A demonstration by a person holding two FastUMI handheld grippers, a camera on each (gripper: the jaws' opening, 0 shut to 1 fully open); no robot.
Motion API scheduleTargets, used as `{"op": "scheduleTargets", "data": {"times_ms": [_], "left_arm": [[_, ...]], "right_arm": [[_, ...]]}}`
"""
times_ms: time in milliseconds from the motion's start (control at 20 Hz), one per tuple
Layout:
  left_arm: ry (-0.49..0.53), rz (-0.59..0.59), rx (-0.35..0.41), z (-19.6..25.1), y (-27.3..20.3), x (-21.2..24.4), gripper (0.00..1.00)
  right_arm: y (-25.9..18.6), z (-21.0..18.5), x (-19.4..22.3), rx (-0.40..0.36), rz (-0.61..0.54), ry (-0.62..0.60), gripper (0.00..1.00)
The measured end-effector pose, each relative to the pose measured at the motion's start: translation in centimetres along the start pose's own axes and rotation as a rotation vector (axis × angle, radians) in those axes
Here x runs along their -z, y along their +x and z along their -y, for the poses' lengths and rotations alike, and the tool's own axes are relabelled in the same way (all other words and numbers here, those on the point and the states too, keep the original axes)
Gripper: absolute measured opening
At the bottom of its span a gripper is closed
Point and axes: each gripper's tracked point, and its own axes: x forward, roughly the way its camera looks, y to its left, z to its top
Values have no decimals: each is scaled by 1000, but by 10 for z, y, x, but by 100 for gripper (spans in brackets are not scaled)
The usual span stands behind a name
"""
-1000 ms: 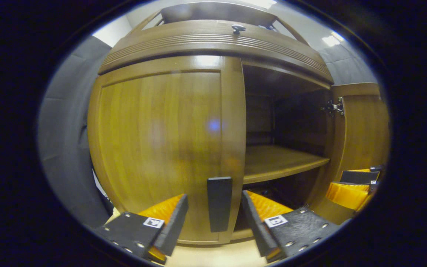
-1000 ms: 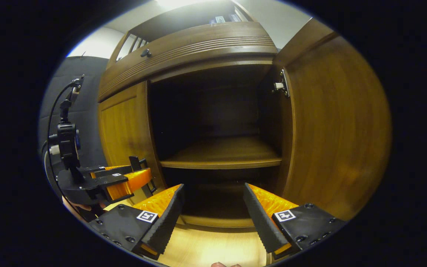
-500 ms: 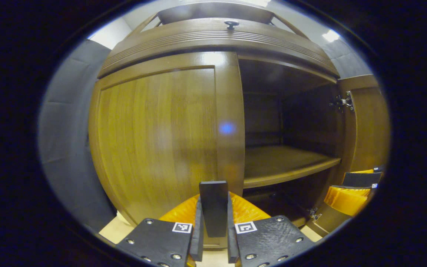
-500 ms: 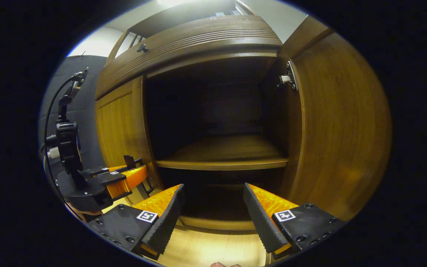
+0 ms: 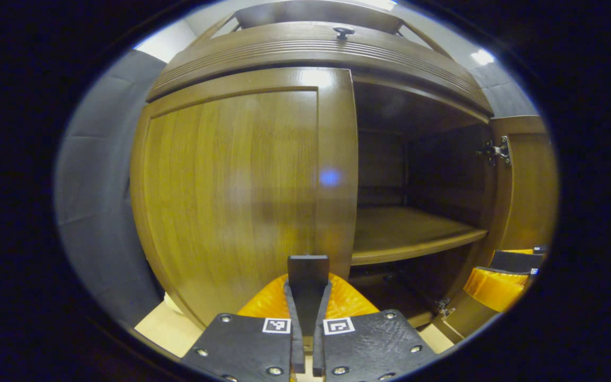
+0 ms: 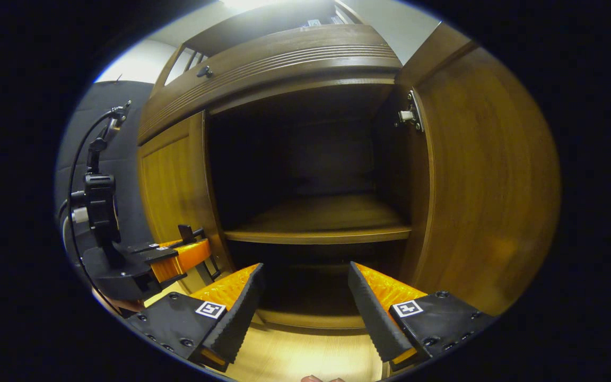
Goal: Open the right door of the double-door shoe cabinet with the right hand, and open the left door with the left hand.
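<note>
Left door (image 5: 231,191) sitting closed, left of the open bay | left gripper (image 5: 308,339) pinching its black handle (image 5: 308,286) | right door (image 6: 488,180) standing open; right gripper (image 6: 305,313) idling, fingers spread | advice: pulling near along the hinge arc, grip square.

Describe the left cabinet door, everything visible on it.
The left door is a glossy, warm-brown wooden panel with vertical grain and a raised frame around a flat centre. It stands upright and looks closed or nearly so, beside the open, dark compartment with its shelf. A flat black handle sticks out near its lower inner edge, and the left hand-held gripper is shut on that handle, one finger on each side.
</note>
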Motion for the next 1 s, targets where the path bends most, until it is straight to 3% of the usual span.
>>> {"op": "scheduleTargets", "data": {"times_ms": [400, 650, 1000], "left_arm": [[-11, -5, 33, 2, -1, 2, 8], [-17, -5, 27, 2, -1, 3, 10], [-22, -3, 0, 1, -5, 0, 6]], "right_arm": [[-17, -3, 1, 30, 7, 8, 94], [-33, -9, 7, 35, -1, -5, 94], [-58, -24, 19, 14, -27, -21, 94]]}}
